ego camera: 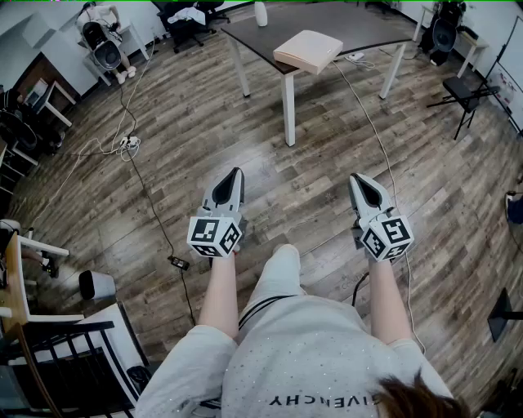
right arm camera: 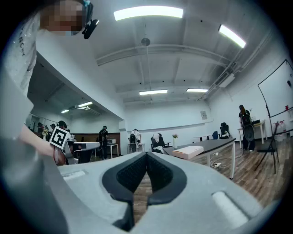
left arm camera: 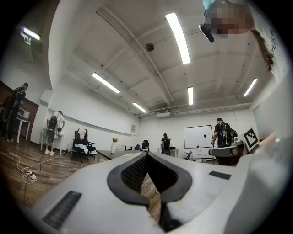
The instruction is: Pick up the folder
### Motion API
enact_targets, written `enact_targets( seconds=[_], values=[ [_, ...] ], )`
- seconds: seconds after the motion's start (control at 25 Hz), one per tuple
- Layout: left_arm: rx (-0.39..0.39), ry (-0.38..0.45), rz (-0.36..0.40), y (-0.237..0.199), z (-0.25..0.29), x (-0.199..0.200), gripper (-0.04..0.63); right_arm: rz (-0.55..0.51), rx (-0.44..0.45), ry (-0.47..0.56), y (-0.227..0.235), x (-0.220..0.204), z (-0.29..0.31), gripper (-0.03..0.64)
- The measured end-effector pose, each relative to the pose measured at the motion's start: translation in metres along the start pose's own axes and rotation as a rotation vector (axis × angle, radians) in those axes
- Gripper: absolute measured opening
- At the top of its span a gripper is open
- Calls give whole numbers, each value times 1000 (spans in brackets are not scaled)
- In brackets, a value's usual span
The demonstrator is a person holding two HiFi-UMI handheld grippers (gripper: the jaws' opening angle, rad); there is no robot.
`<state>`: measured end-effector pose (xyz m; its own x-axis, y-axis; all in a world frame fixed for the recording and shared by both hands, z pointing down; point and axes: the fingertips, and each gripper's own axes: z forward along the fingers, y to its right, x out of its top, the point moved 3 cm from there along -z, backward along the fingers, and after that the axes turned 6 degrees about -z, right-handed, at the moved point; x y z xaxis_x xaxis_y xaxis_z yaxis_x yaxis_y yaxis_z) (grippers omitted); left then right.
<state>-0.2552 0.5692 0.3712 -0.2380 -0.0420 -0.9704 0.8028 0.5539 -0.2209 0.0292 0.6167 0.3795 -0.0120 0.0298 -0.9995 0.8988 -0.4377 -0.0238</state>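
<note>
A pale beige folder (ego camera: 307, 51) lies at the near corner of a dark table (ego camera: 351, 24), part of it past the edge; the right gripper view shows this folder (right arm camera: 187, 151) far ahead on the tabletop. My left gripper (ego camera: 238, 174) is held out over the wood floor, well short of the table, jaws shut and empty. The right gripper (ego camera: 357, 180) is level with it on the other side, also shut with nothing in it. In their own views the left gripper (left arm camera: 147, 155) and the right gripper (right arm camera: 146, 154) each show tips touching.
White table legs (ego camera: 288, 106) stand ahead of me. Cables (ego camera: 122, 147) trail over the floor at left and under the table. A black chair (ego camera: 464, 90) is at right, desks and office chairs (ego camera: 186, 20) at the back, a white stool and shelf (ego camera: 96, 284) at near left.
</note>
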Motion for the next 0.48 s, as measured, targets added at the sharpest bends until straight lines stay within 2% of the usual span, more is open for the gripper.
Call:
enact_targets(
  seconds=[0.48],
  values=[
    [-1, 4, -7, -27, 66, -17, -2, -2, -26, -8, 48, -16, 54, -2]
  ],
)
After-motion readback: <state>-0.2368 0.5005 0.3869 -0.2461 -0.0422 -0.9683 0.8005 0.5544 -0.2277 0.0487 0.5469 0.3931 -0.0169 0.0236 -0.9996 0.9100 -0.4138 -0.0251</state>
